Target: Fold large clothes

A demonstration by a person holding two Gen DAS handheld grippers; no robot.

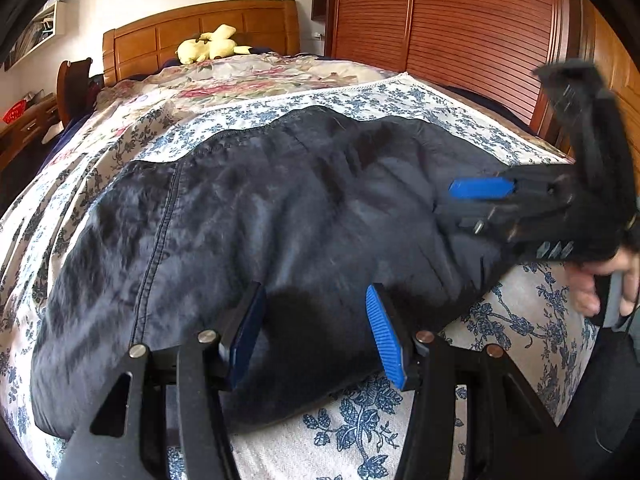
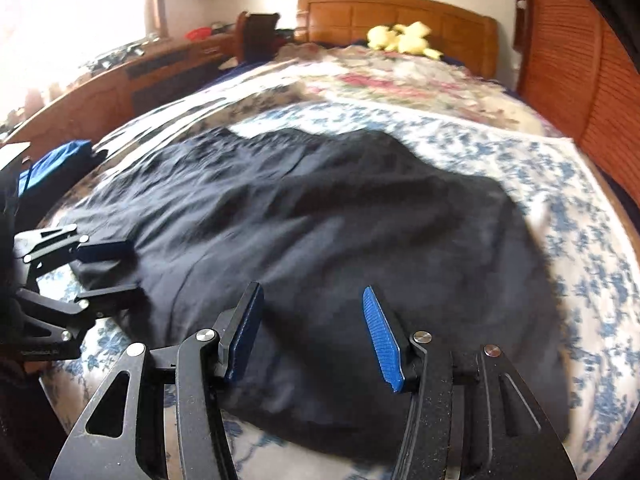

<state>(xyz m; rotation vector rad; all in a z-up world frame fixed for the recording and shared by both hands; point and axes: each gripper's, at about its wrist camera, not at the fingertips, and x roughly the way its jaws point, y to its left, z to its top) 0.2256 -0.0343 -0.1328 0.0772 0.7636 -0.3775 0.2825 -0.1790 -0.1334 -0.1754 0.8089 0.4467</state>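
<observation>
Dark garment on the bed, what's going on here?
A person with a gripper in each hand is working on a large dark garment spread over a blue-flowered sheet on the bed. The left gripper and the right gripper both sit at the garment's near edge, fingers apart with cloth between them, nothing pinched yet. The garment lies mostly flat and wrinkled; no clear fold shows. A yellow plush toy rests by the headboard.
</observation>
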